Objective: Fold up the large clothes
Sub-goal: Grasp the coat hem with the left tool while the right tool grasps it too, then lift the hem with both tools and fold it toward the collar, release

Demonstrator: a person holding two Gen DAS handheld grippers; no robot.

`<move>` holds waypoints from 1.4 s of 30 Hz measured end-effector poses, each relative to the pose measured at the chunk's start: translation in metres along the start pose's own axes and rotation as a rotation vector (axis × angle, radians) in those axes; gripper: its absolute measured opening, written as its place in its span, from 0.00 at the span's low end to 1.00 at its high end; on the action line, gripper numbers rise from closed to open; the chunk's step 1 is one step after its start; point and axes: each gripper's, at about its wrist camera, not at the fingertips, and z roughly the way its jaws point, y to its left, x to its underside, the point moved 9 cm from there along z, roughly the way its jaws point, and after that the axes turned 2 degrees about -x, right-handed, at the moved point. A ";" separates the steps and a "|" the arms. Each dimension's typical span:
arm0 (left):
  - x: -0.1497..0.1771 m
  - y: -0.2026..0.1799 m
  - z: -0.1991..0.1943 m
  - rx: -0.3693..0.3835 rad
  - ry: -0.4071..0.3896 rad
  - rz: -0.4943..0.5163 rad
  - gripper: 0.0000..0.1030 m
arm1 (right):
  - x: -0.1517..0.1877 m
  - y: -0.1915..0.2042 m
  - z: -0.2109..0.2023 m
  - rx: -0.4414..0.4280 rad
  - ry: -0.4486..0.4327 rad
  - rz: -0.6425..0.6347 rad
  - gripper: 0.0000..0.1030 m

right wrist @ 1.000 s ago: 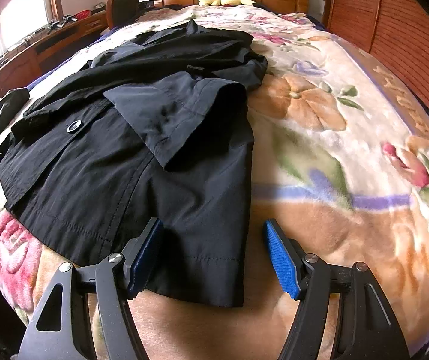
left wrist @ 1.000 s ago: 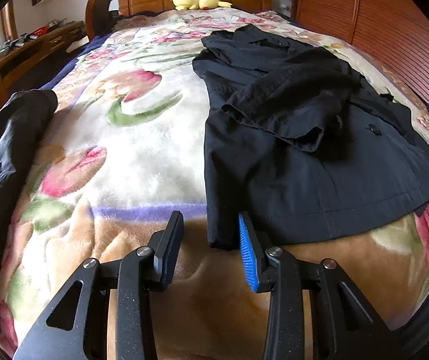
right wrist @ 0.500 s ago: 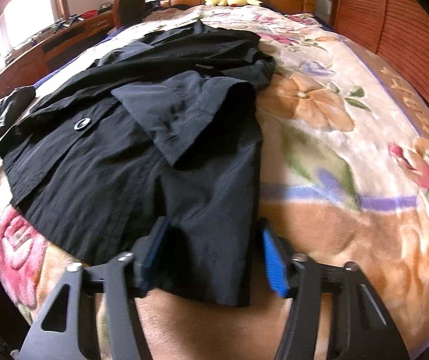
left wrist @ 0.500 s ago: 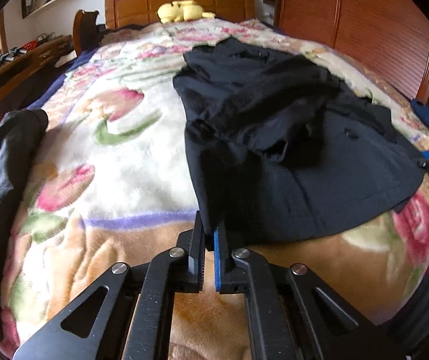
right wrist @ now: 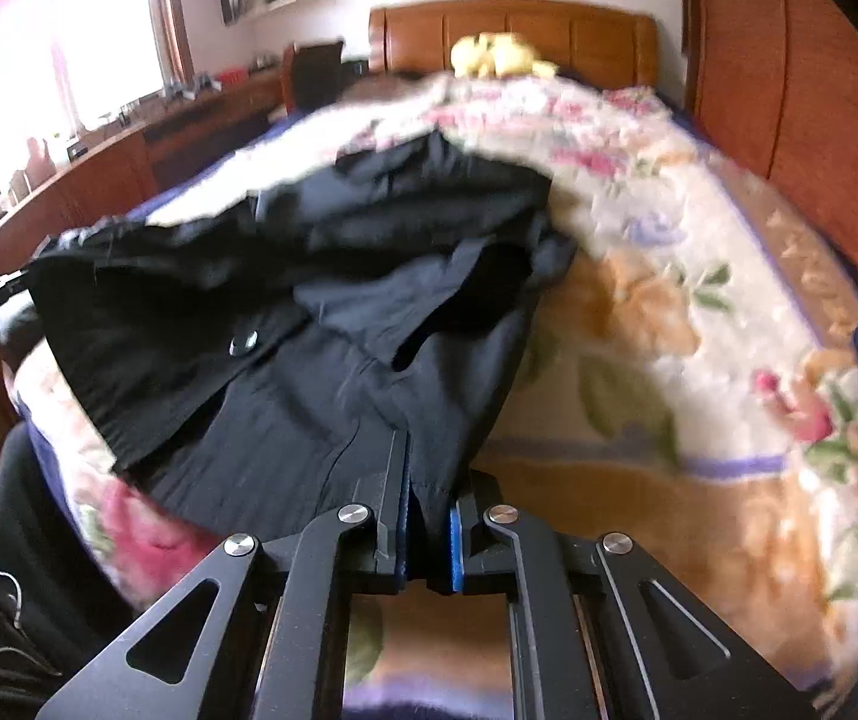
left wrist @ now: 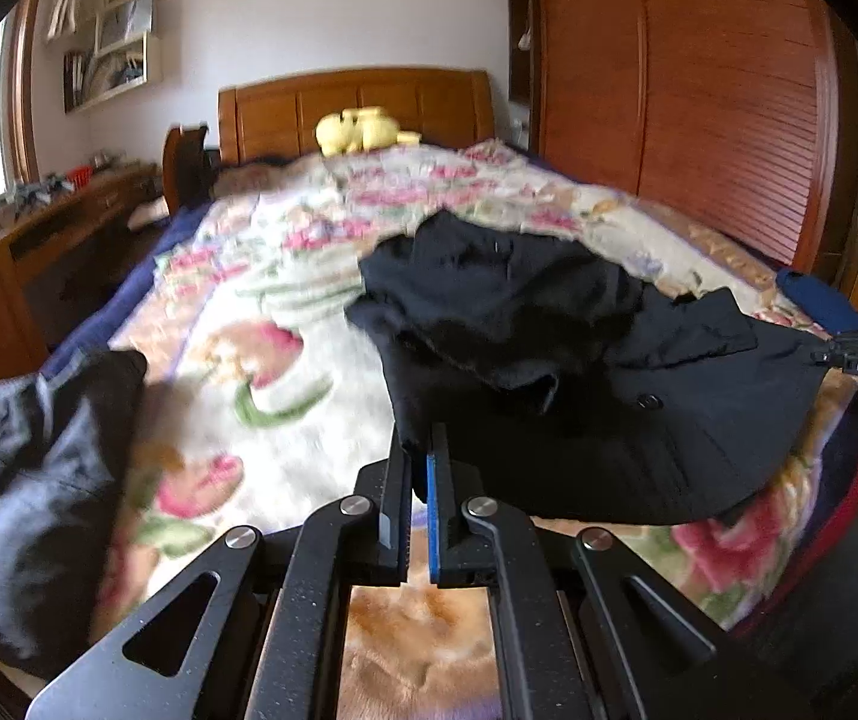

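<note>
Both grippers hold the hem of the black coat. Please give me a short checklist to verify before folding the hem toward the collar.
1. Left gripper shut on black coat hem corner: ok.
2. Right gripper shut on the other hem corner: ok.
3. Hem raised off floral blanket: ok.
4. Sleeve lying flat on coat: not ok, bunched.
5. Blanket beyond collar free: ok.
6. Dark garment clear of coat: ok.
</note>
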 end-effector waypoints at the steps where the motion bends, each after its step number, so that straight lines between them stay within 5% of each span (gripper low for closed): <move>1: -0.003 0.000 -0.010 -0.003 -0.017 0.001 0.04 | -0.002 0.002 -0.011 -0.003 -0.016 -0.001 0.09; 12: -0.010 0.005 -0.107 -0.007 -0.139 -0.021 0.04 | 0.014 0.023 -0.129 -0.010 -0.133 -0.028 0.09; 26: -0.027 0.000 -0.172 -0.012 -0.242 0.003 0.04 | 0.032 0.037 -0.207 0.016 -0.198 -0.084 0.09; 35: -0.004 0.012 -0.113 -0.012 -0.123 -0.022 0.04 | 0.033 0.034 -0.158 -0.001 -0.143 -0.088 0.09; 42: -0.015 0.034 -0.039 -0.058 -0.051 -0.037 0.04 | -0.021 0.016 -0.094 -0.005 -0.152 -0.054 0.09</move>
